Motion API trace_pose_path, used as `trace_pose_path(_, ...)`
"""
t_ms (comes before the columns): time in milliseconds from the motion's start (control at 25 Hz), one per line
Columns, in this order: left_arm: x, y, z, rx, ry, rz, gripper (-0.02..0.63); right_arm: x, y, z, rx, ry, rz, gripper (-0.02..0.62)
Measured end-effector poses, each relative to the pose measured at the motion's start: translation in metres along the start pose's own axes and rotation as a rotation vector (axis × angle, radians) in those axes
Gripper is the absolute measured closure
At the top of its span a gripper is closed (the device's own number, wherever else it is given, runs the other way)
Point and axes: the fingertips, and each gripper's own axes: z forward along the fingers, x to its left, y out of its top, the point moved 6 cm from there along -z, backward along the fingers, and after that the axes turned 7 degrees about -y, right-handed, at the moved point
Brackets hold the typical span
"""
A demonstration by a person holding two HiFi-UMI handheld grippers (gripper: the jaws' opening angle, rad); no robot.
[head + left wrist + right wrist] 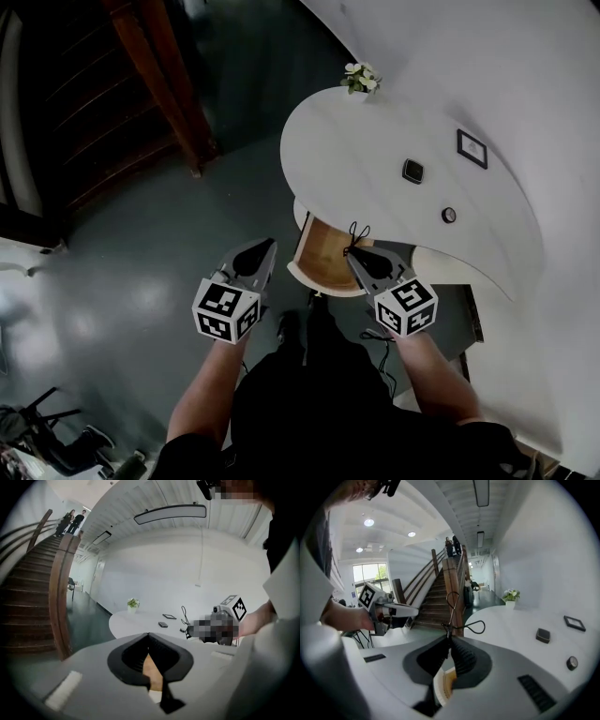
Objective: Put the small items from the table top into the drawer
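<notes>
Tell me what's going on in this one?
A person stands at a white table with tongs in each hand. The right tongs are shut on a black binder clip and hold it at the edge of the open wooden drawer. The left tongs are shut on nothing, off to the drawer's left. A dark square item, a small frame, a round item and a potted plant lie on the tabletop.
</notes>
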Motion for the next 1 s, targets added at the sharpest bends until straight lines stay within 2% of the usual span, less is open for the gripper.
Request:
trace_pose_path(320,0.017,-0.035,0.039,0.049,-0.015,-0.036,0.594,-0.011,-0.05,0.058,0.153,0.075,-0.108,0.563)
trace_pose_path(560,0.025,-0.06,0.064,0.068,-0.024,-0.052,0.594,-0.005,-0.087,0.087,0.255,0.16,-0.273,0.563)
trace_pose_path(720,0.028,-0.073,0.069,0.076,-0.033,-0.057,0.594,-0.002,-0.111,0.102,0.329,0.214,-0.346,0.563)
trace_pose_path(1000,0.031,-0.095,0.071,0.112,0.01,-0.064,0.594,-0.015,-0.153,0.13,0.479,0.254,-0.478,0.563)
